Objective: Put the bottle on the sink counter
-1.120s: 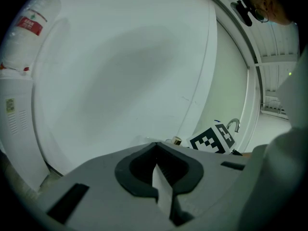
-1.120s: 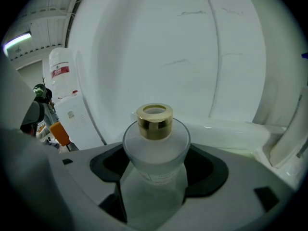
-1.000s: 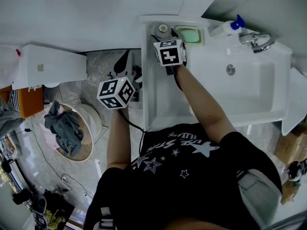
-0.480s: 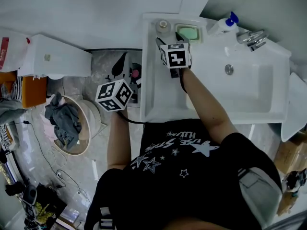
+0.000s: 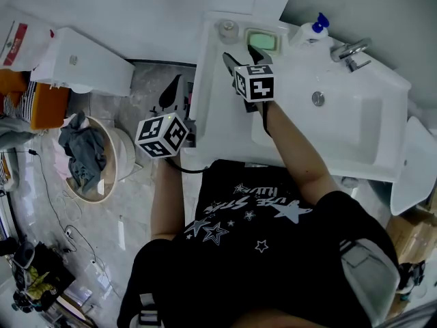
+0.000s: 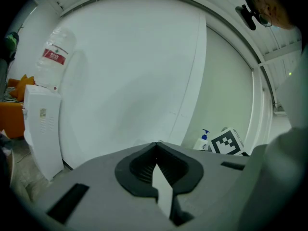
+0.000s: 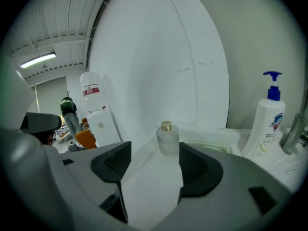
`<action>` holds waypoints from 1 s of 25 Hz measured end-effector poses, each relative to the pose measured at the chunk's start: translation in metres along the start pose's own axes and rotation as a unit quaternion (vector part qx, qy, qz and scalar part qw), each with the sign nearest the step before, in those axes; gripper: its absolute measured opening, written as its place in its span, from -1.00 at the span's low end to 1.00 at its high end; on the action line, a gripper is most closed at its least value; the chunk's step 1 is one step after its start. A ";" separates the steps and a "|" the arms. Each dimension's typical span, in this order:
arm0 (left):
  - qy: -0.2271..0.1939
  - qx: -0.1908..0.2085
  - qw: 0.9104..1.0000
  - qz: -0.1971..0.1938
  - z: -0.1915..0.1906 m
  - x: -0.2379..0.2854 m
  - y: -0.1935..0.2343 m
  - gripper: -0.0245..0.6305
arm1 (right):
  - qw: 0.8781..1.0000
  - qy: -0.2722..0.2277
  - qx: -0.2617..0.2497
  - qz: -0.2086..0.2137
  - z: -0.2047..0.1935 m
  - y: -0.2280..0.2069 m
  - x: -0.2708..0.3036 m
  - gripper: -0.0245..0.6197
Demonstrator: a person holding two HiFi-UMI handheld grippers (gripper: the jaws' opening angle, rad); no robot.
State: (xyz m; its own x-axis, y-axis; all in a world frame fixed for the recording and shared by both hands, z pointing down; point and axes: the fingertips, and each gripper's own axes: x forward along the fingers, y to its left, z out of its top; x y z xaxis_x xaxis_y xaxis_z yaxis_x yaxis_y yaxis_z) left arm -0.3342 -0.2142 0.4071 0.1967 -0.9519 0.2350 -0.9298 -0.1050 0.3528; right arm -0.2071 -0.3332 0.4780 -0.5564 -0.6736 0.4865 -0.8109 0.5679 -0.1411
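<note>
A small clear bottle point(image 5: 228, 30) with a gold cap stands upright at the back left corner of the white sink counter point(image 5: 212, 101). In the right gripper view the bottle point(image 7: 167, 138) is just beyond the jaws and apart from them. My right gripper point(image 5: 240, 55) hovers over the counter a short way in front of it, open with nothing between its fingers point(image 7: 154, 163). My left gripper point(image 5: 179, 91) is held left of the counter, over the floor. Its jaws point(image 6: 156, 160) are shut on nothing.
A green soap dish point(image 5: 263, 41), a white pump bottle point(image 5: 307, 31) and the faucet point(image 5: 349, 50) line the back of the basin point(image 5: 328, 121). On the floor at left stand a white water dispenser point(image 5: 82, 63) and a basket of clothes point(image 5: 85, 159).
My right gripper has drawn back from the bottle toward the person, and the bottle stays standing on the counter. The left gripper has hardly moved.
</note>
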 end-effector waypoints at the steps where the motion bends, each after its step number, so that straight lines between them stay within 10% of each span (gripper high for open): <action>1: -0.003 0.000 1.000 0.004 -0.002 -0.004 -0.006 -0.90 | 1.000 0.000 -0.006 0.007 -0.002 0.001 -0.007 0.04; 12: -0.033 -0.008 0.998 0.050 -0.030 -0.052 -0.077 -0.90 | 0.996 -0.023 -0.073 0.039 -0.012 0.000 -0.084 -0.86; 25: -0.039 -0.005 0.996 0.076 -0.081 -0.085 -0.180 -0.90 | 0.990 -0.031 -0.097 0.097 -0.042 -0.039 -0.185 -0.90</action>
State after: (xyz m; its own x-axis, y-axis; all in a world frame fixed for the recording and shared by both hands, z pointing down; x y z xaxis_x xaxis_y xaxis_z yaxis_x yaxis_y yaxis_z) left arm -0.1579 -0.0908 0.3969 0.0285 -0.9761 0.2154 -0.9441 0.0445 0.3267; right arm -0.0644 -0.2109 0.4296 -0.7130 -0.5671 0.4124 -0.6411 0.7655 -0.0556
